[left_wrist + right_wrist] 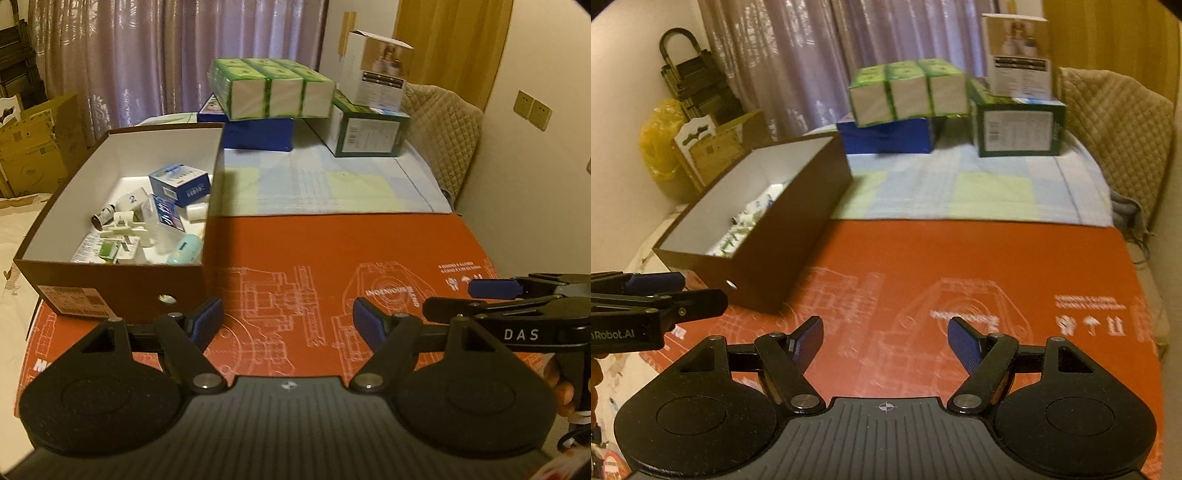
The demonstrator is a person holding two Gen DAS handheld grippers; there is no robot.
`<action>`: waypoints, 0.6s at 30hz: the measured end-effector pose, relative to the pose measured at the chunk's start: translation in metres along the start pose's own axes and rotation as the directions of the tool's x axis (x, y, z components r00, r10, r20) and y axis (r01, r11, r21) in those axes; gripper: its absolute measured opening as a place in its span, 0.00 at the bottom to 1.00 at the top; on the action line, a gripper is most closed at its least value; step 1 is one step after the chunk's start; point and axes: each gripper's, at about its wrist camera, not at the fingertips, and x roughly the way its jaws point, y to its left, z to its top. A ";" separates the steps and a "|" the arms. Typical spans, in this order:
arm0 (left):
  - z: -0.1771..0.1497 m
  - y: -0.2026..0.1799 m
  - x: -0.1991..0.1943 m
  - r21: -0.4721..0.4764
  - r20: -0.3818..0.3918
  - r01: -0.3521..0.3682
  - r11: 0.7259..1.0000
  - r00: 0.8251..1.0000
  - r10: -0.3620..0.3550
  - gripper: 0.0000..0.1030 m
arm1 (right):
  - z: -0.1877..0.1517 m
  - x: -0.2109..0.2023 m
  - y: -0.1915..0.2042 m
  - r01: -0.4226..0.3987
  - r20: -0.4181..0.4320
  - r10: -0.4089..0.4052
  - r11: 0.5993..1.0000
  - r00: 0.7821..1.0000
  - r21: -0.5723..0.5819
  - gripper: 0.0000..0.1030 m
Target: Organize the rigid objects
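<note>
Brown cardboard box (122, 288) sits ahead-left of the left gripper (288, 325), holding small bottles and cartons (147, 218). Both the left and right gripper (886, 343) hover over an orange board (332, 251), jaws apart and empty. Nothing loose seems left outside, so check the box's contents before reaching in.

Ahead of both claws the red board (960, 258) lies bare and flat — free passage from 11 through 1 o'clock, on to the checked cloth (960, 188) beyond. At 10 o'clock the brown open box (122, 291) stands on the board, its walls blocking any low sweep; entry is from above only, among small items (147, 221). At 12 o'clock, far back, stacked cartons (273, 92) close the way. The left claw (288, 321) and right claw (885, 341) hang close side by side — little room between.
</note>
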 end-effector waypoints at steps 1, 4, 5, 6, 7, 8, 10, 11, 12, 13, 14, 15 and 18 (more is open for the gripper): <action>-0.002 -0.003 -0.001 0.002 -0.002 0.000 1.000 1.000 0.000 0.72 | -0.004 -0.005 -0.004 0.008 0.000 -0.008 1.000 1.000 0.003 0.69; -0.007 -0.014 -0.004 0.008 -0.010 0.001 1.000 1.000 -0.001 0.71 | -0.015 -0.016 -0.012 0.029 -0.004 -0.029 0.999 1.000 0.013 0.69; -0.009 -0.017 -0.005 0.011 -0.013 0.002 1.000 1.000 -0.002 0.71 | -0.018 -0.019 -0.015 0.034 -0.006 -0.034 0.999 0.999 0.019 0.69; -0.010 -0.020 -0.005 0.013 -0.016 0.001 1.000 1.000 -0.001 0.71 | -0.021 -0.022 -0.017 0.039 -0.007 -0.039 0.999 0.999 0.024 0.69; -0.012 -0.023 -0.006 0.016 -0.019 -0.001 1.000 1.000 0.001 0.71 | -0.025 -0.026 -0.020 0.045 -0.009 -0.045 0.999 0.999 0.031 0.69; -0.014 -0.026 -0.008 0.018 -0.022 -0.001 1.000 1.000 0.001 0.71 | -0.027 -0.029 -0.022 0.049 -0.009 -0.049 0.998 0.999 0.036 0.69; -0.019 -0.032 -0.010 0.024 -0.030 -0.001 1.000 1.000 0.001 0.71 | -0.034 -0.036 -0.027 0.056 -0.010 -0.056 0.997 0.998 0.047 0.69; -0.021 -0.034 -0.011 0.027 -0.033 0.000 1.000 0.999 0.001 0.71 | -0.037 -0.040 -0.028 0.060 -0.010 -0.059 0.997 0.998 0.053 0.69; -0.024 -0.037 -0.013 0.030 -0.037 0.000 1.000 0.999 0.001 0.71 | -0.040 -0.043 -0.031 0.064 -0.011 -0.063 0.996 0.998 0.059 0.69; -0.026 -0.040 -0.014 0.032 -0.040 -0.001 0.999 0.999 0.002 0.71 | -0.044 -0.046 -0.033 0.069 -0.012 -0.068 0.995 0.998 0.066 0.69; -0.029 -0.042 -0.015 0.034 -0.044 -0.001 0.999 0.999 0.002 0.71 | -0.046 -0.049 -0.034 0.072 -0.014 -0.072 0.995 0.997 0.071 0.69; -0.032 -0.045 -0.017 0.037 -0.048 0.001 0.999 0.999 0.001 0.71 | -0.049 -0.052 -0.035 0.076 -0.016 -0.075 0.994 0.997 0.076 0.69; -0.040 -0.051 -0.022 0.041 -0.055 0.002 0.999 0.999 0.000 0.70 | -0.058 -0.061 -0.038 0.087 -0.022 -0.085 0.993 0.996 0.083 0.69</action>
